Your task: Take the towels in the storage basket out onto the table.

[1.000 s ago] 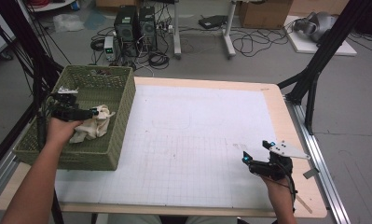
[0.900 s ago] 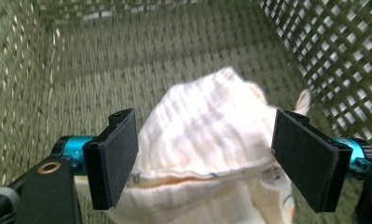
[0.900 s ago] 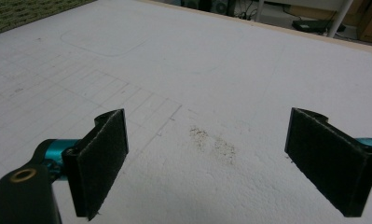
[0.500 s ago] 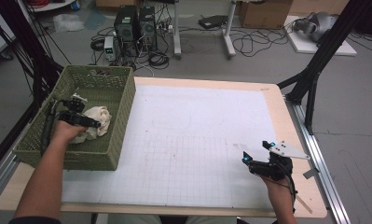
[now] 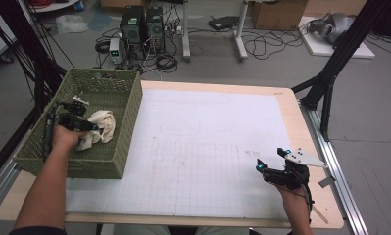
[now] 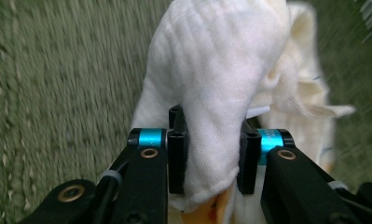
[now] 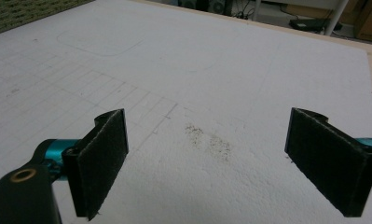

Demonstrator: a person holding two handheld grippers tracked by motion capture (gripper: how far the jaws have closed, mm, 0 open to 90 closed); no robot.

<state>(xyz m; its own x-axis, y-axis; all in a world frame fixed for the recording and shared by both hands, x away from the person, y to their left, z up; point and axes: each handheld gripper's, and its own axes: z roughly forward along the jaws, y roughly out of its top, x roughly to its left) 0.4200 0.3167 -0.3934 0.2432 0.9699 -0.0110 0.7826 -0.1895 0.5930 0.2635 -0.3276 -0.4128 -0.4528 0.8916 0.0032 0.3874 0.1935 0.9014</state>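
At the left of the high view, the left gripper point(image 5: 91, 126) has just closed, pinching the white cloth point(image 6: 216, 93) inside the green basket point(image 5: 119, 161). Lift slowly, keeping the fold deep between the pads. The right gripper point(image 7: 221, 163) gapes wide, empty.

Basket weave point(image 6: 58, 93) motion-blurred in left gripper view; cloth's point(image 6: 221, 93) lower end cut off by bottom edge.

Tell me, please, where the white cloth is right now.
The white cloth lies inside the green basket at the table's left in the high view, and the left gripper is shut on a fold of it.
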